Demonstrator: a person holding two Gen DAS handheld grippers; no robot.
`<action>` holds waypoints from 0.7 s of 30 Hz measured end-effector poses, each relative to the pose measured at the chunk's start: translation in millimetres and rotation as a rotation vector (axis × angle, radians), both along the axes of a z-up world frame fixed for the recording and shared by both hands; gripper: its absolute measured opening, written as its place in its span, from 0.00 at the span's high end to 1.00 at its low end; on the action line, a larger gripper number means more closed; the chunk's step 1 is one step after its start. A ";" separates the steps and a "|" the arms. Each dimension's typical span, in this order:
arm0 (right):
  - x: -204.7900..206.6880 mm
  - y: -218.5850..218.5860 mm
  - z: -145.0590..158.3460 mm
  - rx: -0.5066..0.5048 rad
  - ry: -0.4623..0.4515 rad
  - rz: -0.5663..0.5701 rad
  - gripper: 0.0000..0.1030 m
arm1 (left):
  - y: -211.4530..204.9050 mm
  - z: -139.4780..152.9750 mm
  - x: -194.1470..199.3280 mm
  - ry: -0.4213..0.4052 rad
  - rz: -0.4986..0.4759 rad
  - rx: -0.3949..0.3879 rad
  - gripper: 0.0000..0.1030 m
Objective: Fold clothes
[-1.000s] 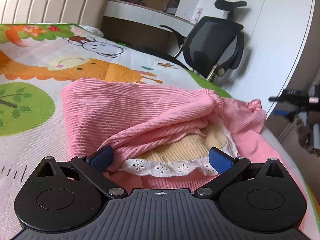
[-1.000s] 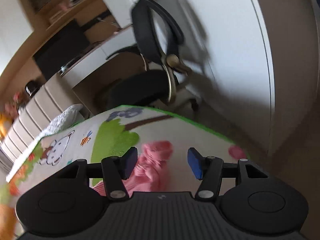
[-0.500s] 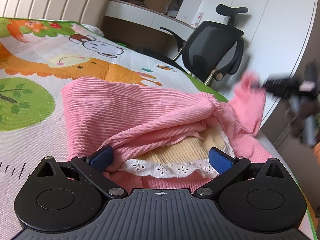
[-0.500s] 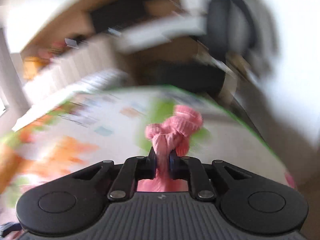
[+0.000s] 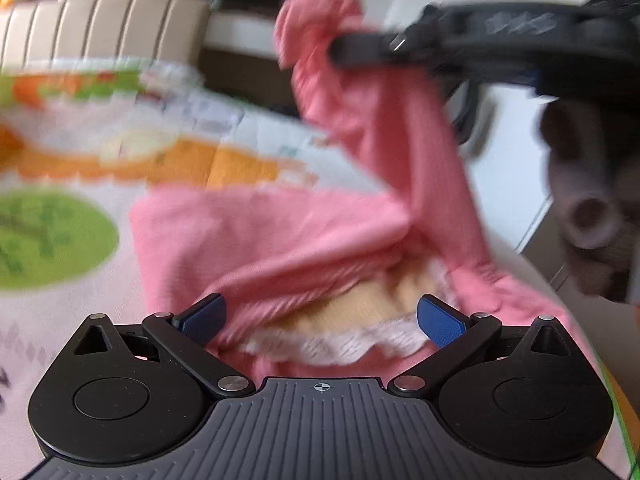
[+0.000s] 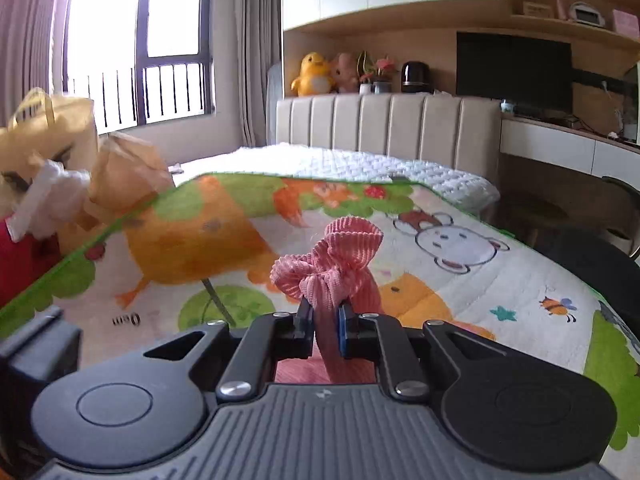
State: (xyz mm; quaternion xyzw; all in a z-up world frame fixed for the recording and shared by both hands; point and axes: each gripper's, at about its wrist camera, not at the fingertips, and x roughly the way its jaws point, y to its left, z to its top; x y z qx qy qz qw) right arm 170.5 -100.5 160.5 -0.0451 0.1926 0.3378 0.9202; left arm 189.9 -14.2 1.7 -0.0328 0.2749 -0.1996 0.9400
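Bedroom setting: a bed with a cartoon-animal play mat spread over it serves as the work surface, and all positions below are given relative to that mat. Beyond its far edge stand a padded headboard and a desk with a dark monitor; off its left edge sits a heap of bags.

On the mat lies the pink ribbed garment, part-folded, with a cream lining and white lace trim showing at the edge nearest the left gripper. That gripper's jaws stand spread wide to either side of the lace edge; the pads do not press on the cloth.

Change noted: a second ago the right gripper was open over the bunched pink sleeve near the mat's right edge. It is now pressed together, pinching that sleeve just below the cuff, and has carried it up off the mat and across, so the sleeve hangs stretched above the garment's body, in the left view. The left gripper has barely shifted.

Assessment: the sleeve fold appears under way. The sleeve likely needs to be laid flat across the body and released. Risk: the pull may drag the unpinned body out of square.
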 end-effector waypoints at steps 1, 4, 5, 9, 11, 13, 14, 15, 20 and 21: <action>-0.4 -11.1 4.9 0.018 -0.011 -0.022 0.89 | -3.2 7.3 -5.3 -0.042 -0.009 0.032 0.00; 3.2 -56.8 13.2 0.084 -0.033 -0.113 0.89 | -29.0 15.2 -8.8 -0.169 -0.024 0.228 0.00; 1.1 -72.8 14.6 0.106 -0.041 -0.142 0.89 | -38.4 16.2 -8.5 -0.208 -0.031 0.296 0.00; -6.5 -127.5 10.7 0.173 -0.056 -0.232 0.89 | -62.6 3.9 11.8 -0.154 -0.141 0.369 0.04; -8.8 -143.8 4.9 0.193 -0.053 -0.252 0.89 | -70.4 -5.1 22.7 -0.111 -0.158 0.353 0.04; -10.1 -156.5 -2.9 0.218 -0.049 -0.260 0.89 | -75.8 -11.6 36.6 -0.072 -0.121 0.341 0.14; -10.6 -160.9 -6.3 0.228 -0.047 -0.261 0.89 | -78.3 -14.4 43.5 -0.056 -0.102 0.343 0.34; -11.1 -164.8 -9.6 0.237 -0.045 -0.263 0.89 | -80.7 -17.1 50.4 -0.039 -0.083 0.346 0.39; -14.0 -185.5 -24.4 0.283 -0.035 -0.272 0.89 | -96.1 -20.9 55.0 -0.065 -0.122 0.422 0.78; -14.8 -192.5 -26.1 0.294 -0.035 -0.281 0.89 | -96.3 -14.3 52.7 -0.086 -0.121 0.414 0.87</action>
